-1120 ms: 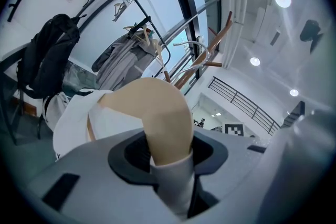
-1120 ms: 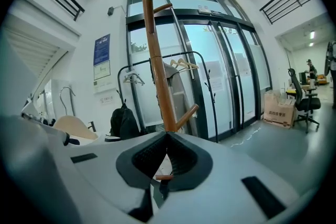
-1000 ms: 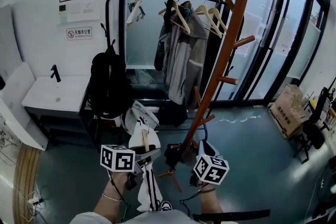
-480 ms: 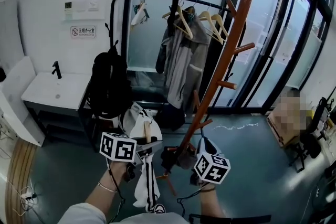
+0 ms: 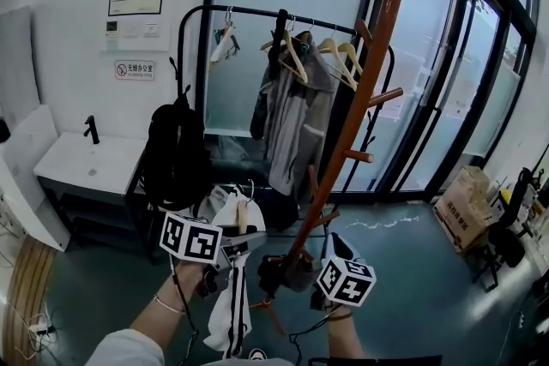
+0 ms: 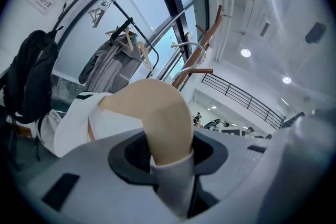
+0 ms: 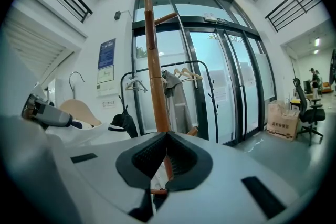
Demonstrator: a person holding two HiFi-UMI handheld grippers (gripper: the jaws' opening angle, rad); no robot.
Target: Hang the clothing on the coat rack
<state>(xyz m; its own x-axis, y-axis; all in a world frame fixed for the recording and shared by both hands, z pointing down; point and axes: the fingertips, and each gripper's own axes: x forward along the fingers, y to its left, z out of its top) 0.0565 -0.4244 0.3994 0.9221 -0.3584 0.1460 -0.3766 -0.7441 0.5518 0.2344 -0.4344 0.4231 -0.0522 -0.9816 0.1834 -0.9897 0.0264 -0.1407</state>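
My left gripper [image 5: 230, 251] is shut on a pale wooden hanger [image 5: 241, 215], its jaws clamped on the hanger's arm [image 6: 160, 113]. A white garment with dark stripes [image 5: 230, 304] hangs from it, and part of the garment [image 6: 73, 123] shows to the left in the left gripper view. The tall brown coat rack [image 5: 364, 90] with angled pegs rises just to the right. My right gripper [image 5: 280, 270] sits low on its pole [image 7: 156, 65], jaws closed round it. The hanger's metal hook [image 6: 190, 49] shows near the rack's upper pegs.
A black clothes rail [image 5: 257, 13] behind holds a grey jacket [image 5: 292, 111], spare wooden hangers [image 5: 339, 56] and a black backpack [image 5: 176, 150]. A white counter with a tap [image 5: 86, 159] stands left. Glass doors [image 5: 463, 81] and a cardboard box [image 5: 463, 201] are right.
The hanger and its white garment have risen a little with the left gripper. The head view has tilted upward. The right gripper stays on the rack's pole.
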